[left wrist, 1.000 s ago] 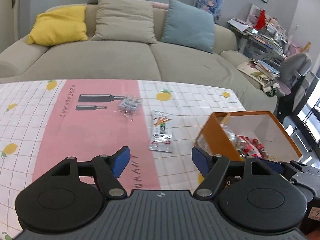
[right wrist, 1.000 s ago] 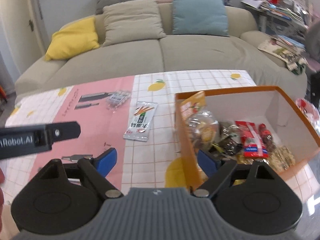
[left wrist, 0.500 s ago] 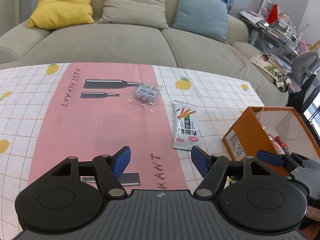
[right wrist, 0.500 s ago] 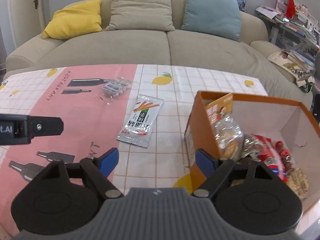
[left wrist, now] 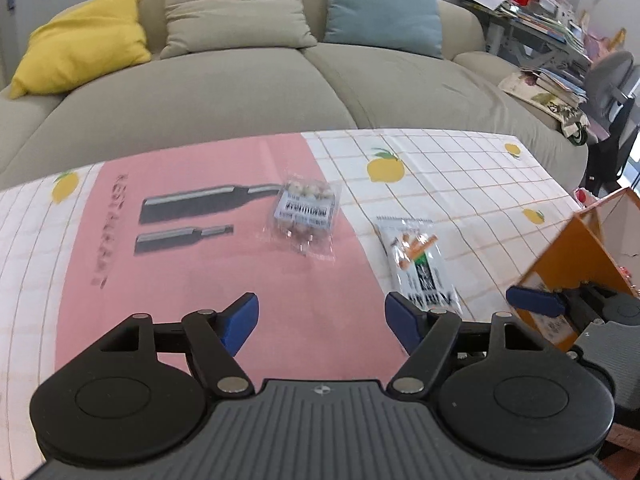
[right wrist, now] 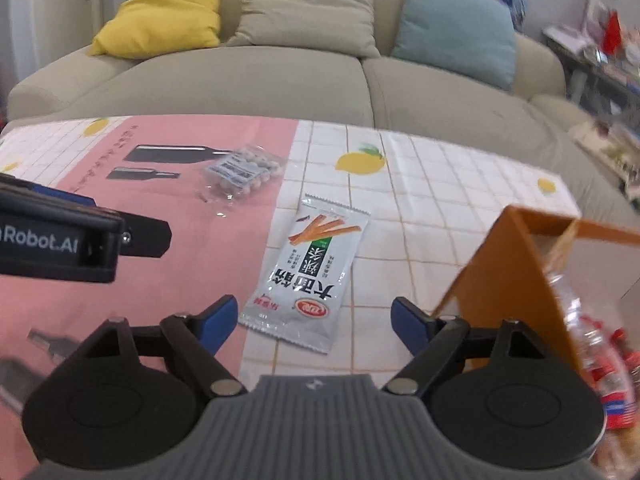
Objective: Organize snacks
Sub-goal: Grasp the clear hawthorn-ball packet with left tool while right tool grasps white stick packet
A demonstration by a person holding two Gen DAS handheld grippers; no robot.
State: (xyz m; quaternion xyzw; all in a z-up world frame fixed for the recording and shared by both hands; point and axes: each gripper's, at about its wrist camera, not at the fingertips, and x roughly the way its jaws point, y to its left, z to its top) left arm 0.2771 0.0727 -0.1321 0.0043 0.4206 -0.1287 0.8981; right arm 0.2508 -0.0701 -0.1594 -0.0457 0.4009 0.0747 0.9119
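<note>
Hovering low over the bench (left wrist: 460,168), both grippers spread wide, nothing between the fingers. Left gripper (left wrist: 322,322) over the pink panel of the tablecloth (left wrist: 192,272); right gripper (right wrist: 312,322) just short of the white stick-snack packet (right wrist: 308,272), which lies flat straddling the pink and checked parts of the cloth. Same packet in the left wrist view (left wrist: 418,264), just ahead of the left gripper's right finger.

Clear bag of small round snacks (left wrist: 306,210) farther back on the pink panel, its far end touching the printed bottle neck; apart from the packet. Also seen at (right wrist: 240,170).

Orange box (right wrist: 508,276) to the right, open top, red and clear wrappers inside (right wrist: 600,356), blurred. Box edge in left wrist view (left wrist: 568,256), with the right gripper's blue fingertip in front of it.

Beige sofa (left wrist: 240,92) behind the bench, with yellow, beige and teal cushions.
</note>
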